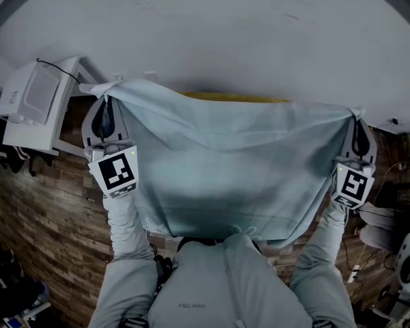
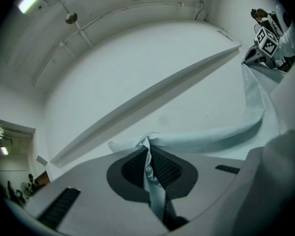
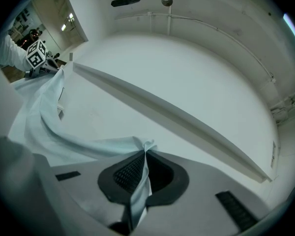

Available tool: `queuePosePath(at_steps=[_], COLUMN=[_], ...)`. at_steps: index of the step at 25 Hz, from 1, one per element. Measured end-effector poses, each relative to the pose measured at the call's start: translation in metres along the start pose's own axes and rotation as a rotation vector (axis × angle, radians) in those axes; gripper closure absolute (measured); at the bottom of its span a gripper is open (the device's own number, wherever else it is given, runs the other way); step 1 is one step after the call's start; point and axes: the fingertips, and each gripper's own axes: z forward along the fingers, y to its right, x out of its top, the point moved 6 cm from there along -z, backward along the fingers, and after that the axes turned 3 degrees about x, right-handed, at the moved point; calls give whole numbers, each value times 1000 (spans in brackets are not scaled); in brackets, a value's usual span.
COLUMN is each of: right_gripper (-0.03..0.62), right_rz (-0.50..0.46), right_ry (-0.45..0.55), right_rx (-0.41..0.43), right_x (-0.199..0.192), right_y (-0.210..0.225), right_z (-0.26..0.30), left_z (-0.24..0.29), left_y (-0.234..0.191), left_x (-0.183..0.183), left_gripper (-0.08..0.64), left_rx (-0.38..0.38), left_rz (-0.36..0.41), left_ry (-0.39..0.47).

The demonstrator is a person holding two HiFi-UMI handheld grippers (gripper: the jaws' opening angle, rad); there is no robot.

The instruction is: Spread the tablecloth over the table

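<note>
Right now the tablecloth (image 1: 225,169), a pale blue-green sheet, hangs in the air in front of the person. It is stretched wide between the two grippers, which hold it by its upper corners. The left gripper (image 1: 104,94) has its jaws pressed together on the left corner. Its own camera shows a twisted fold of fabric (image 2: 150,173) pinched between the dark ribbed pads (image 2: 167,168), with a small tuft poking out past the tips. The right gripper (image 1: 357,118) is clamped the same way on the opposite corner, where a narrow band of cloth (image 3: 140,181) runs down between its pads (image 3: 128,173). From each grip the upper hem sweeps away in a sagging curve toward the other gripper. In the head view the sheet's lower edge falls close to the person's chest, between the light grey sleeves (image 1: 126,244). A thin yellow edge (image 1: 232,98) shows just above the hem; whether it belongs to the table cannot be told. Beyond the cloth is a plain white wall (image 1: 225,26). A white box-shaped unit (image 1: 34,104) stands to the left, over a dark wooden floor (image 1: 34,217).
</note>
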Motion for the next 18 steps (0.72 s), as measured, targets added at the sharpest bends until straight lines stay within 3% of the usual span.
queuePosePath(at_steps=[7,18], right_gripper=[569,571], right_rz=[2,87], right_ry=[16,29], right_rx=[19,2], right_x=[-8,-32], right_y=[5,12], right_z=[48,104], left_z=[45,109], left_y=[6,19], left_x=[-7,-21], left_gripper=[534,534], left_rx=[-7,-28], left_rz=[32,23], left_ry=[9,2])
